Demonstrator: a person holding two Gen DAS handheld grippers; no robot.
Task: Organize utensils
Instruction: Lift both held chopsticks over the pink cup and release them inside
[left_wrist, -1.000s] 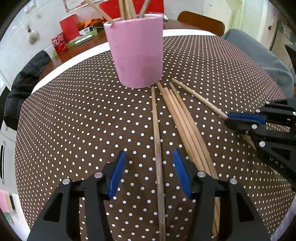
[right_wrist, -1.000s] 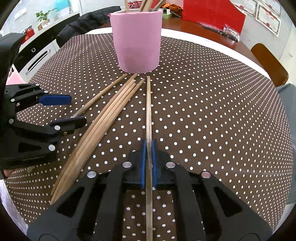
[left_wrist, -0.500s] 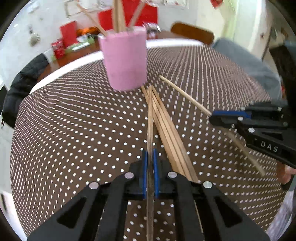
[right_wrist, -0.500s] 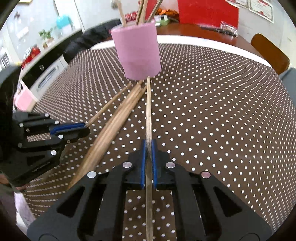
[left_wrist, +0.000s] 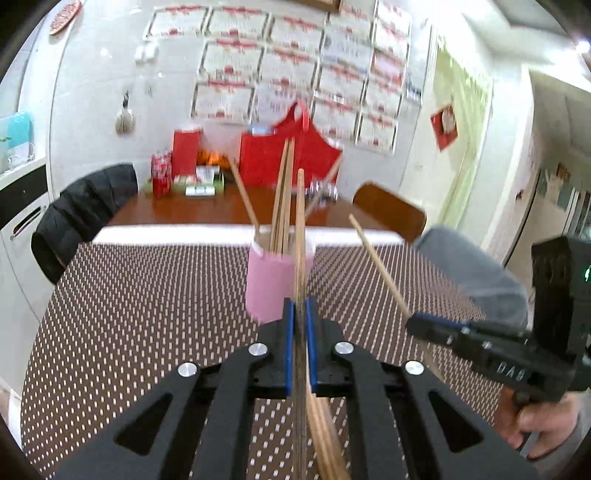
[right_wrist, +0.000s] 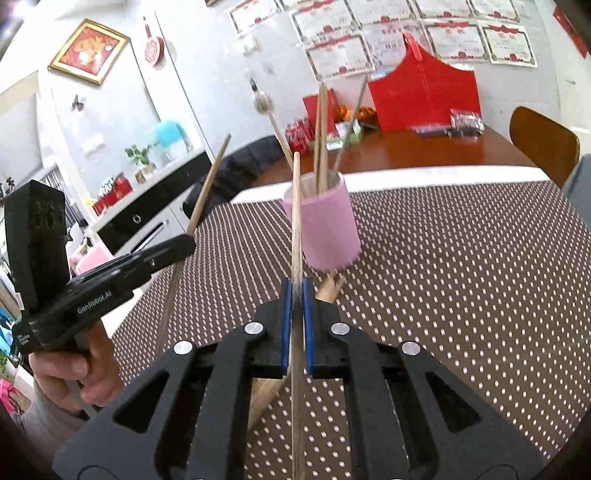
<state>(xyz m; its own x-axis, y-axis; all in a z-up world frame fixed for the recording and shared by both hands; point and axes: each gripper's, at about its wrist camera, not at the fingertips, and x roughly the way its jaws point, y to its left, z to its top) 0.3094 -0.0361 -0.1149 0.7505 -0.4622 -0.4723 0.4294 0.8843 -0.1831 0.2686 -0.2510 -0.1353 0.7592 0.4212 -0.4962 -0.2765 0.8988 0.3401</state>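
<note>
My left gripper (left_wrist: 299, 306) is shut on a wooden chopstick (left_wrist: 301, 221) that points up in front of the pink cup (left_wrist: 269, 288). My right gripper (right_wrist: 296, 284) is shut on a second chopstick (right_wrist: 295, 206), lifted and aimed toward the pink cup (right_wrist: 328, 229). Each gripper also shows in the other's view: the right gripper (left_wrist: 412, 323) at the right with its chopstick (left_wrist: 376, 262), the left gripper (right_wrist: 186, 242) at the left with its chopstick (right_wrist: 207, 188). The cup holds several upright chopsticks (left_wrist: 282, 199). Several loose chopsticks (left_wrist: 325, 435) lie on the cloth below the grippers.
A brown dotted tablecloth (left_wrist: 147, 314) covers the table. Behind it a wooden table carries a red bag (left_wrist: 295, 155) and cans. A black jacket (left_wrist: 81, 210) hangs on a chair at the left. A wooden chair (right_wrist: 543, 144) and a grey seat (left_wrist: 469, 273) stand at the right.
The left gripper closed on a chopstick lying on the cloth. Both grippers then rose and tilted up, lifting their chopsticks off the table; the cup now sits lower and farther in both views.
</note>
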